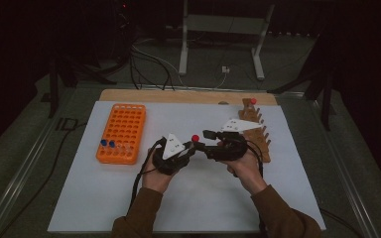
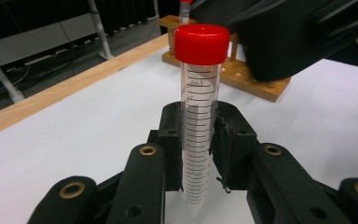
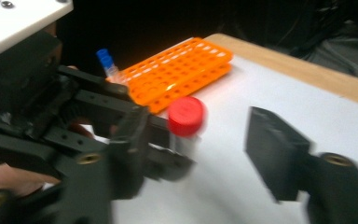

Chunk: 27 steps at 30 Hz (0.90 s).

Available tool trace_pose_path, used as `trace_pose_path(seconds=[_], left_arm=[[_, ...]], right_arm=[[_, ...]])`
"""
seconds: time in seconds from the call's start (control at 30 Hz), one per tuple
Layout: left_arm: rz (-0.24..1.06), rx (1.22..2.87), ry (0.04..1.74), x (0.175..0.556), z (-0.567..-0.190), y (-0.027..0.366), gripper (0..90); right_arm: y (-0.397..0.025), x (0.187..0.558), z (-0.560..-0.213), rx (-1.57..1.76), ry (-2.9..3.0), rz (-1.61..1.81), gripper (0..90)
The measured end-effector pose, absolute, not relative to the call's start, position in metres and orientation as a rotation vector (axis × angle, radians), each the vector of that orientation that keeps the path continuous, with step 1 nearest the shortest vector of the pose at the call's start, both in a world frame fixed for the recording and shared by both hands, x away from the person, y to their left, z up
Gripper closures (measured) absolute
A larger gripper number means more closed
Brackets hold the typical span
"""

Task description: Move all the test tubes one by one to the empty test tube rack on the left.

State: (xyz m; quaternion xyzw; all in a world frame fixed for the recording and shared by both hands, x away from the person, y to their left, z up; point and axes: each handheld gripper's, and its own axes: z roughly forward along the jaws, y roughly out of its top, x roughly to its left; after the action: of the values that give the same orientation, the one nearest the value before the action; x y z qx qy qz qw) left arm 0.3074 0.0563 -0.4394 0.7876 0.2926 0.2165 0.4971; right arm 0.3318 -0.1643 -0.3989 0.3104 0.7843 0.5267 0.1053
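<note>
The left tongs (image 2: pixel 200 140) clench the red-capped tube (image 2: pixel 199 107) upright above the middle of the desk (image 1: pixel 129 198). The right tongs (image 3: pixel 205 149) stand released beside its cap — they should close squarely on it, keeping the tube vertical.

Your high view looks forward and down on the whole tabletop (image 1: pixel 129 198) from above your side. Each claw camera sits close, looking along its own jaws. All three views share the red-capped tube (image 2: pixel 200 116); the right one faces the orange rack (image 3: pixel 186 70).
</note>
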Motion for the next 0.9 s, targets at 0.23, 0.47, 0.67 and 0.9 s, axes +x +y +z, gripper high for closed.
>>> trace_pose_path(seconds=[0.23,0.47,0.67,0.9], left_arm=[[0.546,1.865,0.743,0.306,-0.431,0.077,74.6],[0.561,1.833,0.782,0.305,-0.424,0.101,74.6],[0.585,1.784,0.837,0.302,-0.414,0.13,74.6],[0.611,1.728,0.928,0.294,-0.409,0.172,74.5]], right_arm=[[-0.184,0.329,-0.402,0.933,2.228,1.488,14.3],[-0.206,0.326,-0.41,0.968,2.163,1.477,2.2],[-0.225,0.324,-0.415,1.023,2.114,1.496,0.3],[-0.236,0.321,-0.415,1.049,2.085,1.518,0.3]])
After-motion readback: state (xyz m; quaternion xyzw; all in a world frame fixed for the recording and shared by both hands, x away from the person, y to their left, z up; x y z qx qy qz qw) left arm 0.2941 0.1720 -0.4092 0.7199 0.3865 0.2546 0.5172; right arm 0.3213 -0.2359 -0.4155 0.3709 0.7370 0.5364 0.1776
